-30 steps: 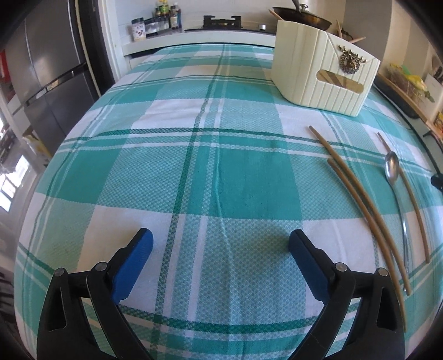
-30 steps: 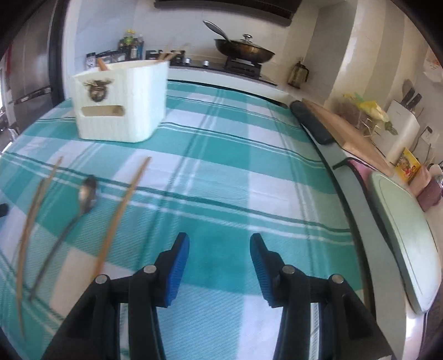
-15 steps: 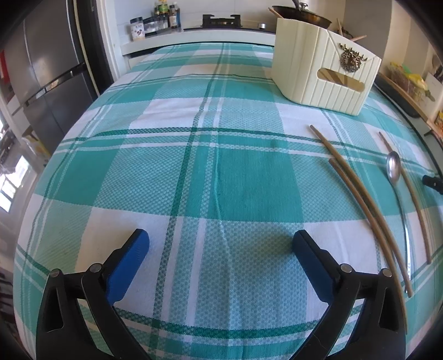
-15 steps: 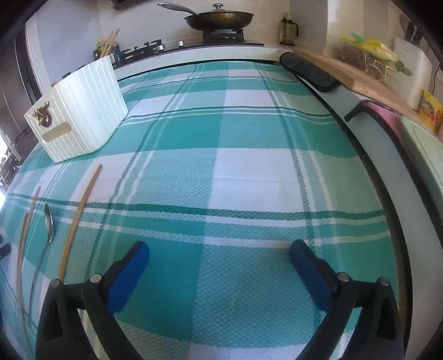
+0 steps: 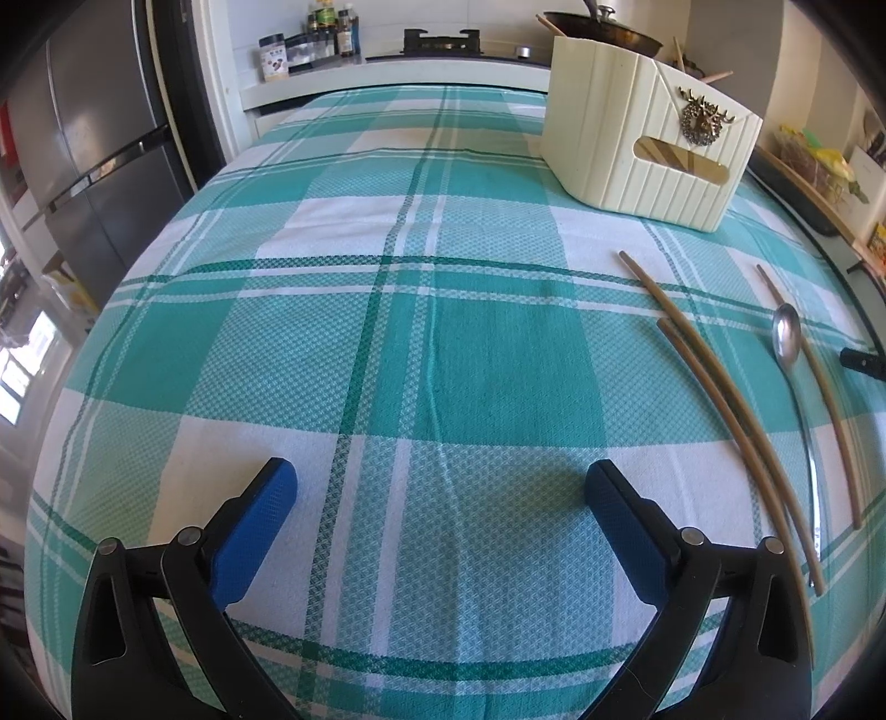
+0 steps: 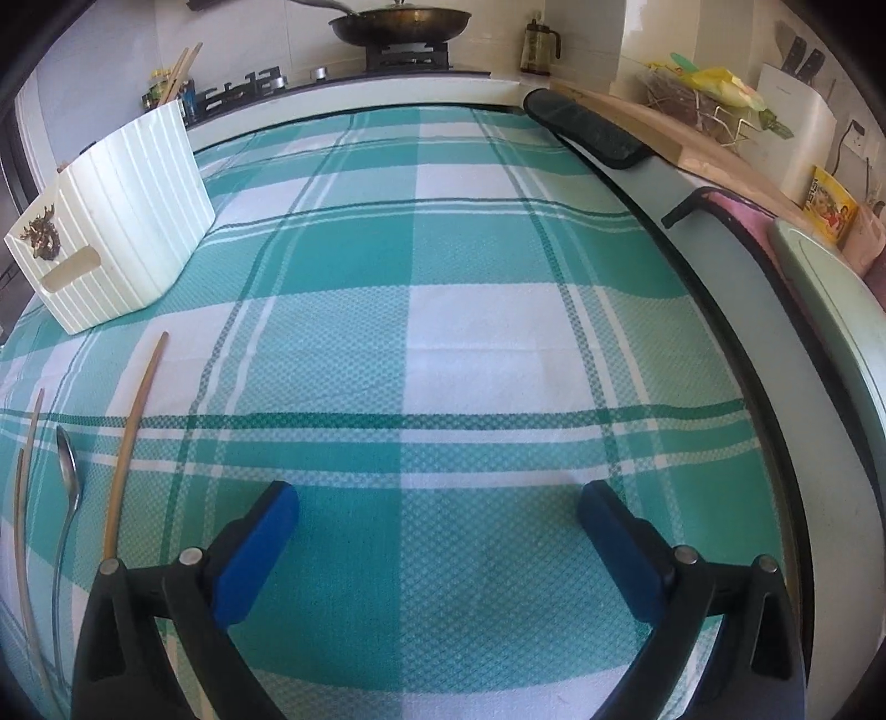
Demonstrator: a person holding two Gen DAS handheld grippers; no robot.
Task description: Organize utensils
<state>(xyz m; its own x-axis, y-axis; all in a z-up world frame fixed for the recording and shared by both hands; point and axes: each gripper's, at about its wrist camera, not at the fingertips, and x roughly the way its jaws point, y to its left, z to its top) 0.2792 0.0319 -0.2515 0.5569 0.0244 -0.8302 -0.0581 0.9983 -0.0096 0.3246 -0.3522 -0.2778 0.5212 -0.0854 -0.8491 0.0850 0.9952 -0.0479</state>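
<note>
Three wooden chopsticks and a metal spoon lie on the green checked tablecloth. In the left wrist view a chopstick pair (image 5: 720,399) lies right of my left gripper (image 5: 441,487), with the spoon (image 5: 786,338) and a single chopstick (image 5: 819,399) beyond. The cream ribbed utensil holder (image 5: 648,144) stands at the back right with chopsticks in it. My left gripper is open and holds nothing. My right gripper (image 6: 437,504) is also open wide over bare cloth. To its left lie the single chopstick (image 6: 135,426), the spoon (image 6: 69,471) and the pair (image 6: 25,498). The holder (image 6: 116,232) is far left.
A stove with a wok (image 6: 398,25) runs along the back, with spice jars (image 5: 310,47) beside it. A grey fridge (image 5: 83,166) stands at the left. Along the table's right edge are a black pad (image 6: 587,133), a wooden board (image 6: 692,144) and a pale green lid (image 6: 830,310).
My right gripper's jaws spread from half open to wide open, and it swung so the utensils now lie further left in its view. The left gripper stayed put.
</note>
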